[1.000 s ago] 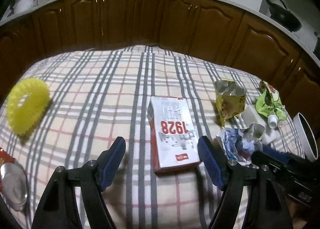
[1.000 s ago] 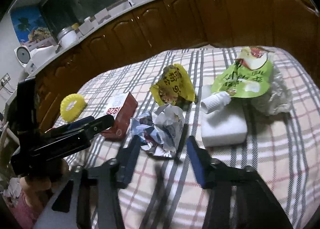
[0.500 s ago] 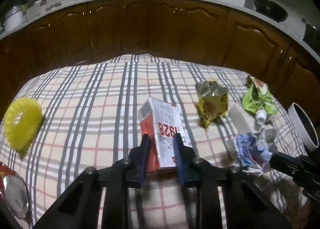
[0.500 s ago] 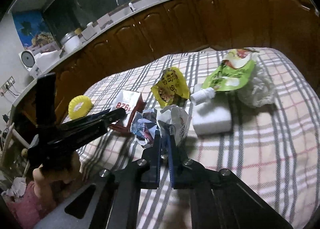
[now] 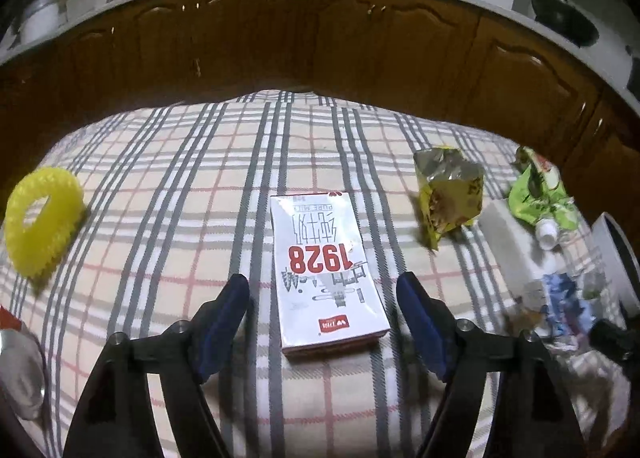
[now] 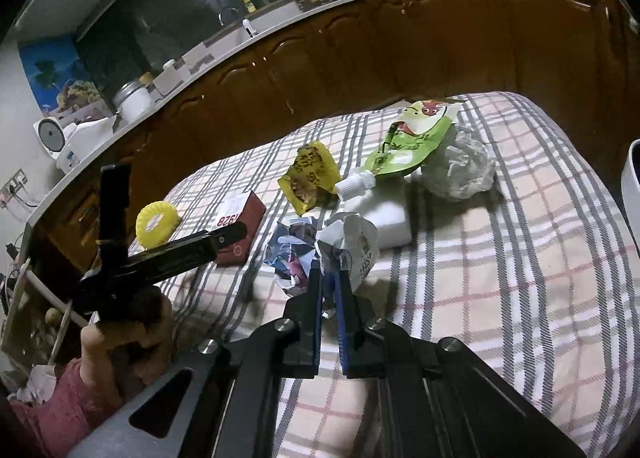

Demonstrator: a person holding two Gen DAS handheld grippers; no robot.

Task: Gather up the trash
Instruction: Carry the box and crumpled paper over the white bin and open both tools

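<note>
Crumpled paper wrapper (image 6: 348,248), white with blue print, sits near the middle of the checked table (image 6: 520,258), and the right tongs (image 6: 329,278) are pressed together right on its near edge, pinching a fold of it between the blue pads. The wad looks lifted a little at that pinched end, though whether it is clear of the cloth I cannot tell. In the left wrist view the same wrapper (image 5: 560,294) shows at the far right, blurred.

Over to the milk carton (image 5: 326,270), lying flat on its back with a red "1928" on its white face. The left tongs (image 5: 322,298) straddle its near end, jaws opening, both blue pads standing clear of the carton's sides, so nothing is gripped there. From the right wrist view the carton (image 6: 240,226) shows its dark red side, and the left tongs (image 6: 228,234) reach in over it, carried by a hand (image 6: 120,354) in a pink sleeve.

Just beyond the wrapper lies a white block (image 6: 384,218), touching or nearly touching it. A green spouted pouch (image 6: 412,142) rests with its white cap on that block, and a crumpled clear plastic bag (image 6: 464,166) sits just beside the pouch. A torn yellow snack bag (image 6: 310,174) stands between carton and pouch. A yellow ring (image 5: 40,224) lies well apart at the table's left side. A white bin rim (image 5: 612,254) shows at the right edge.
</note>
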